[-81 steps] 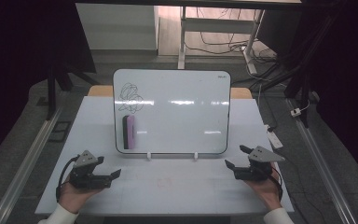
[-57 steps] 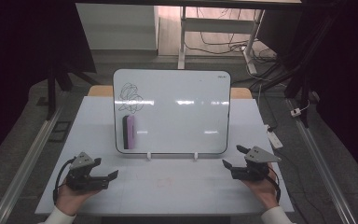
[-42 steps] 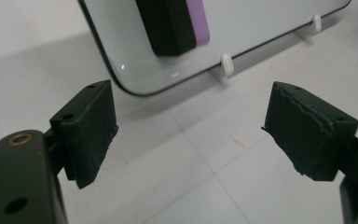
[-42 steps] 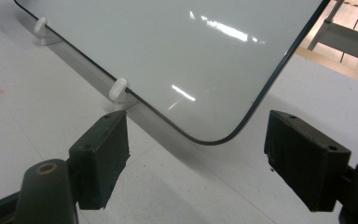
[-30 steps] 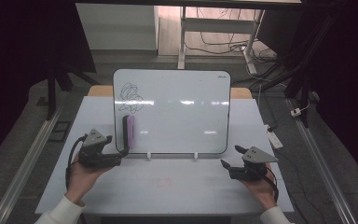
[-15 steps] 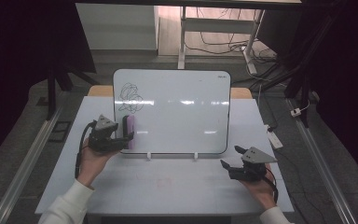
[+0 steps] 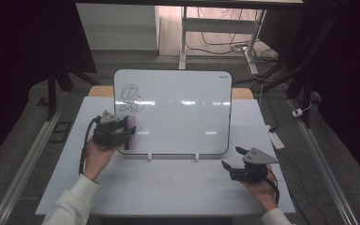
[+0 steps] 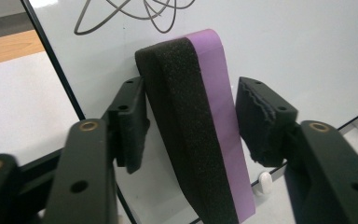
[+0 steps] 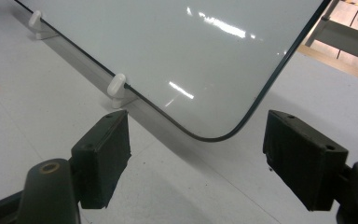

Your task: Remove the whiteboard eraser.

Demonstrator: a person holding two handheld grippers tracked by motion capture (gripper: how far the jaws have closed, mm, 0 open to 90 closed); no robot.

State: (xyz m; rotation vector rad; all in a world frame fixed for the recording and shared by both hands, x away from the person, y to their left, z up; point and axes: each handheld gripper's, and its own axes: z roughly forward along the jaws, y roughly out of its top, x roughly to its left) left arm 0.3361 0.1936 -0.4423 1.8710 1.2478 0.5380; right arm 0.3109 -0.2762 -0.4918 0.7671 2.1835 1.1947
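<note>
- So my left claw (image 8: 191, 121) is straddling the eraser (image 8: 200, 126), purple back on one side, black felt on the other. The jaws have just been closing in on it. The left pad looks like it's on the felt edge or right at it, the right pad still has a gap, so no real grip yet.
- The eraser is stuck on the whiteboard (image 7: 187, 117) near its left edge, just under the black scribble (image 7: 131, 96), standing more or less upright with a bit of a tilt.
- My guess at what could go wrong: the felt side is squishy, so if I squeeze off-centre the eraser could twist or pop out sideways when I pull it off.
- The board leans on two little white clips (image 7: 150, 157). Shove too hard while wiping and it might slide or tip back.
- One jaw sits close to the board's dark rim, so it could catch there.
- My right claw (image 9: 196, 163) is wide open with nothing in it, hovering over the white table (image 7: 168, 187) by the board's lower right corner.
- Nothing's really in the way between eraser and scribble. There's a faint reddish smudge (image 7: 164, 183) on the table, nowhere near the work.
</note>
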